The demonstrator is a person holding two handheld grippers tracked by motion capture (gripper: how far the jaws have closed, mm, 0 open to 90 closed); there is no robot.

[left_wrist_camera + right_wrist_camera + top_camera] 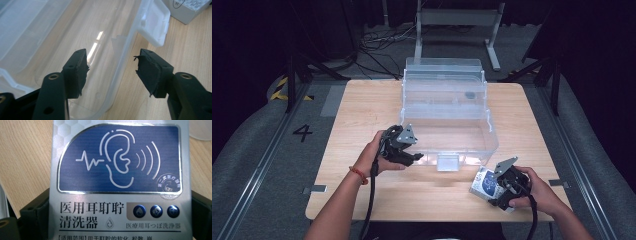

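Observation:
A clear plastic storage box [493, 131] stands open in the middle of the wooden table, its lid [444, 70] raised at the back. My left gripper [414, 156] is at the box's front left corner. Its jaws are open and straddle the front wall [122, 62] without pressing on it. A white latch [153, 23] hangs on that wall. My right gripper [496, 191] rests near the table's front right, shut on a small silver carton [117, 170] that bears a blue panel with an ear drawing. The carton [484, 181] lies between its jaws.
A small dark spot [470, 94] shows inside the clear box near its back right. Behind the table stands a grey metal frame [457, 20] among cables. The table's front edge [422, 216] is close to both hands.

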